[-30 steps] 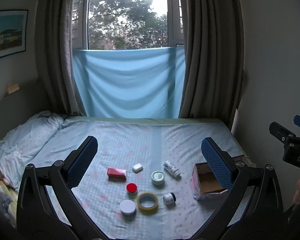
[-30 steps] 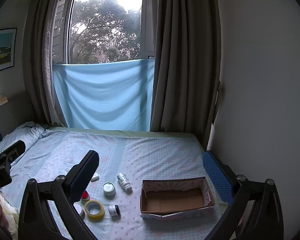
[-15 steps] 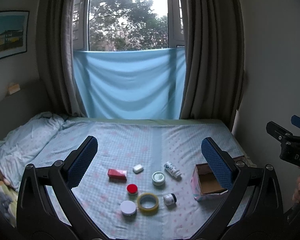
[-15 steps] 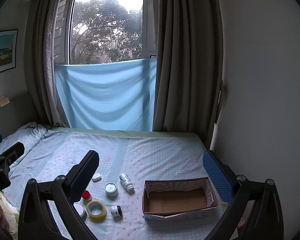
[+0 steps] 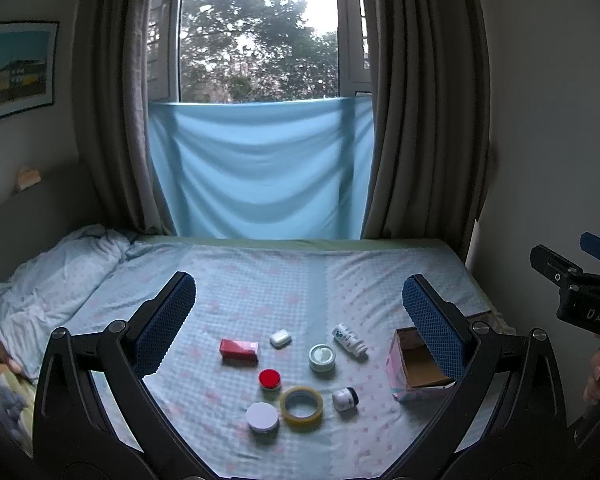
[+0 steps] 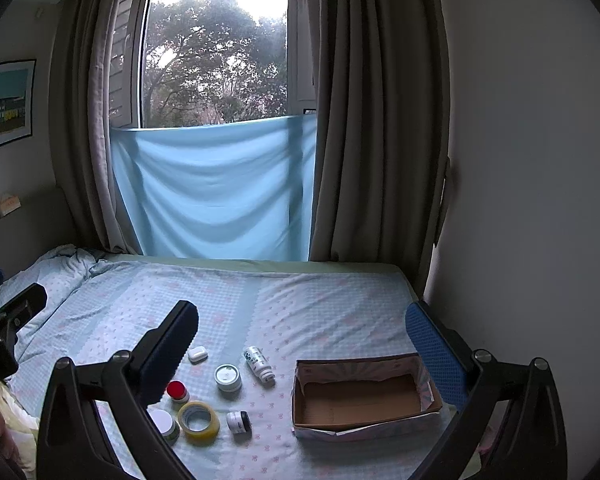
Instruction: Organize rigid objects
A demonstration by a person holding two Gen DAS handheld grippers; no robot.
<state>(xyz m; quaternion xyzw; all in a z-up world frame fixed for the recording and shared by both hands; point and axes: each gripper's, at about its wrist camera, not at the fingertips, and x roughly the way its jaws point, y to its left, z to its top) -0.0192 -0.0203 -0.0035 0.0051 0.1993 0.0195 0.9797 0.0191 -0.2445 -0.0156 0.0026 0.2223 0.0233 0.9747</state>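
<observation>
Left wrist view: left tongs (image 5: 300, 300) spread wide, empty, above the bed (image 5: 260, 280). On the sheet lie a red box (image 5: 239, 351), white case (image 5: 280, 338), green-lidded jar (image 5: 322, 357), toppled white bottle (image 5: 350, 340), red-capped jar (image 5: 269, 379), tape roll (image 5: 301, 401), white-lidded jar (image 5: 263, 417), small dark-capped jar (image 5: 345, 398). Cardboard box (image 5: 410, 376) sits to their right.

Right wrist view: right tongs (image 6: 302, 330) also wide apart, holding nothing. Cardboard box (image 6: 364, 396) empty, right of the tape roll (image 6: 198, 422) and bottle (image 6: 259, 363).

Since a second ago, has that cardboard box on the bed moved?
No. The cardboard box keeps its spot beside the white bottle on the bed sheet; only the view shifted slightly.
</observation>
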